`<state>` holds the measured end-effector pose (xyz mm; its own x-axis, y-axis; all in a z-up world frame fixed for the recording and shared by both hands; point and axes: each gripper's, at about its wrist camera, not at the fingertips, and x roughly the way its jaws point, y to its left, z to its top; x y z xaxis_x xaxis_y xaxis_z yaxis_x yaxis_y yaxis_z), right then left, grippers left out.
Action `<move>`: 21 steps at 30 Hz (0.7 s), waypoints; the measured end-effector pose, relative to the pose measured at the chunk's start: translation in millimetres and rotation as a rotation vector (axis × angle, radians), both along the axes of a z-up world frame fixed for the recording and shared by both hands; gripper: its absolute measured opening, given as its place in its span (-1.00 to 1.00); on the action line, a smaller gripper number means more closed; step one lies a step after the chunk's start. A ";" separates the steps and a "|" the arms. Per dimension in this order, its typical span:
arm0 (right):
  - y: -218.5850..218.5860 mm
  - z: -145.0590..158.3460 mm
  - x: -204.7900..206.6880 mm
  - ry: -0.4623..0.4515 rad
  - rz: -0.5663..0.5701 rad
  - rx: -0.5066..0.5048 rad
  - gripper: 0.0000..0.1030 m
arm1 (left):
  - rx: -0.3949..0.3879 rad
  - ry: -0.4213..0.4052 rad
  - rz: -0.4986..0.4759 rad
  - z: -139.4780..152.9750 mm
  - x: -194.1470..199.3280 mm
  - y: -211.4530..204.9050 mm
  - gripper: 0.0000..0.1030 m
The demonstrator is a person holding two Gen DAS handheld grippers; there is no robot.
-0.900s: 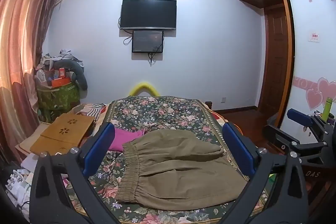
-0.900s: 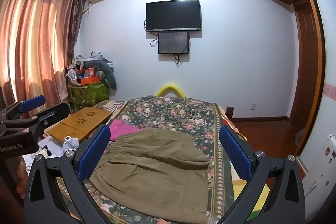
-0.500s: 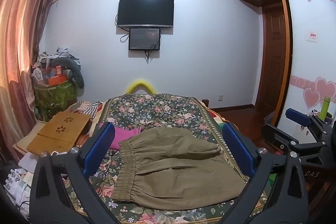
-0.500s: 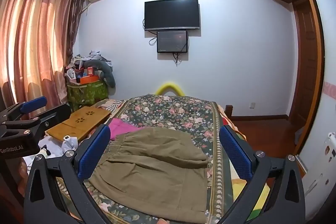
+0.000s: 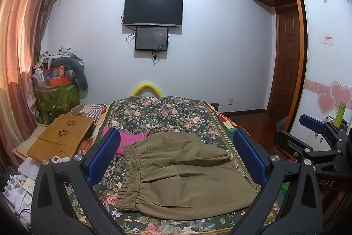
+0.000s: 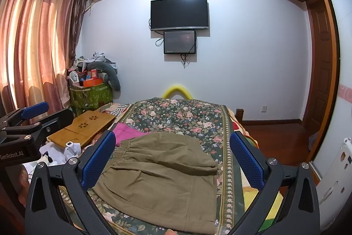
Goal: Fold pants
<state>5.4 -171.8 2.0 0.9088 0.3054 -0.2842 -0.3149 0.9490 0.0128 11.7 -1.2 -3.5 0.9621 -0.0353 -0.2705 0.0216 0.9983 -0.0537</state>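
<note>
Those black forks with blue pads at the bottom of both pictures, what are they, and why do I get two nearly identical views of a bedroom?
There is no robot here. A person holds a two-fingered grasping tool in each hand, and a small wide-angle camera on each looks forward between its fingers. One picture comes from the left tool, the other from the right tool; each also catches its partner at the edge, the right one and the left one.

On the flowered bedspread lie olive-brown pants, partly folded, elastic waistband towards the left, with a pink cloth behind them. A wooden lap tray sits beside the bed.

Both tools stand wide open above the pants and hold nothing.
</note>
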 end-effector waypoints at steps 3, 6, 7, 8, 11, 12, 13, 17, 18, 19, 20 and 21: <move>0.9 -0.3 0.2 0.002 -0.002 0.000 0.99 | -0.001 0.003 0.000 -1.4 1.7 0.1 1.00; 1.5 1.2 -0.3 0.002 -0.002 0.001 0.99 | -0.002 0.003 0.000 -2.2 1.8 0.7 1.00; 1.8 1.7 -0.2 0.002 -0.002 0.001 0.99 | -0.002 0.004 0.000 -2.1 1.7 0.9 1.00; 1.9 2.1 -0.3 0.002 -0.002 0.000 0.99 | -0.002 0.004 -0.001 -2.3 1.7 1.1 1.00; 1.6 1.8 -0.1 0.002 -0.003 0.000 0.99 | 0.001 0.002 0.001 -2.6 1.7 1.1 1.00; 1.5 1.6 0.0 0.002 -0.002 0.001 0.99 | 0.004 0.001 0.002 -2.9 1.8 0.5 1.00; 1.3 1.6 0.3 0.003 -0.001 0.002 0.99 | 0.007 0.001 0.002 -3.3 2.1 0.5 1.00; 1.9 1.5 -0.3 -0.001 -0.001 0.000 0.99 | 0.015 -0.003 0.004 -5.6 1.2 -2.2 1.00; 2.0 1.4 -0.3 -0.002 0.000 0.000 0.99 | 0.016 -0.003 0.004 -6.0 1.1 -2.7 1.00; 2.6 1.2 -0.6 -0.003 0.000 0.001 0.99 | 0.016 -0.002 0.003 -6.4 1.3 -2.7 1.00; 2.8 0.9 -0.6 -0.003 0.000 0.001 0.99 | 0.016 -0.003 0.004 -6.5 1.1 -2.6 1.00; 2.8 0.6 -0.7 -0.003 0.000 0.001 0.99 | 0.015 -0.003 0.006 -6.9 0.9 -2.6 1.00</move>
<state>4.8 -169.0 2.7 0.9095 0.3060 -0.2814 -0.3152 0.9489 0.0132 12.6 -3.7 -10.4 0.9630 -0.0259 -0.2683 0.0162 0.9991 -0.0382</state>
